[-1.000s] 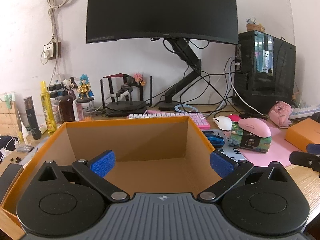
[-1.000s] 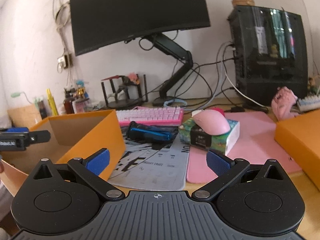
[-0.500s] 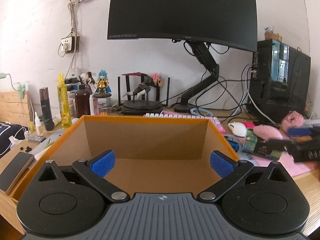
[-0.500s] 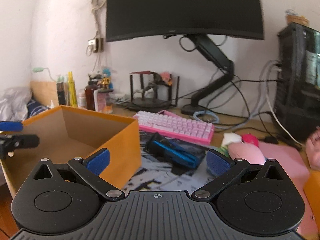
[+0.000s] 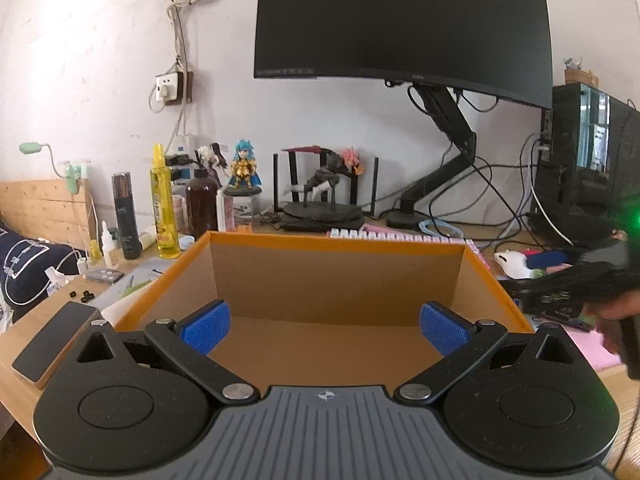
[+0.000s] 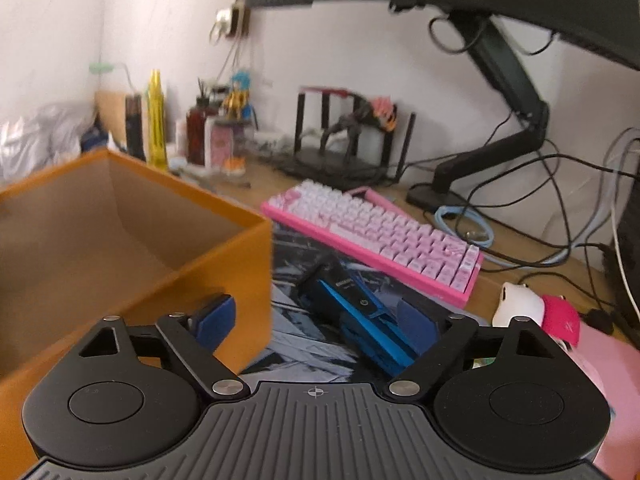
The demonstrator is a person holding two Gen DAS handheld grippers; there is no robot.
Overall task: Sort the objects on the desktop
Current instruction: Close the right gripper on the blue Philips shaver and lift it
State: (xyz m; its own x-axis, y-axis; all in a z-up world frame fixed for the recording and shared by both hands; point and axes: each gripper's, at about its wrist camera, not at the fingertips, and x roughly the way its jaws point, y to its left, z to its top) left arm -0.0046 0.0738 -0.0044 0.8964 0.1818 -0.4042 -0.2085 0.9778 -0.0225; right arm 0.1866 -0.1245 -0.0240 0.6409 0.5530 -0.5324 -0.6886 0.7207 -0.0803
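Note:
An open orange cardboard box point(image 5: 492, 280) with a bare brown inside stands on the desk; it also shows at the left of the right wrist view point(image 6: 240, 264). My left gripper point(image 5: 324, 326) is open and empty, hovering over the box's near side. My right gripper point(image 6: 316, 324) is open and empty, low over the printed desk mat point(image 6: 296, 344), just right of the box. A blue and black device point(image 6: 360, 316) lies on the mat between and just beyond its fingers. The right gripper shows blurred at the right edge of the left wrist view point(image 5: 580, 284).
A pink keyboard point(image 6: 376, 232) lies behind the mat. A white mouse point(image 6: 518, 304), a magenta object point(image 6: 562, 318) and a pink mat point(image 6: 612, 364) are to the right. Bottles point(image 5: 164, 208), figurines point(image 5: 242, 168), a phone point(image 5: 52, 344), the monitor arm point(image 5: 440, 160) and cables crowd the back.
The right gripper has moved left and down toward the blue device beside the box. The left gripper's view has shifted left; it stays open over the box.

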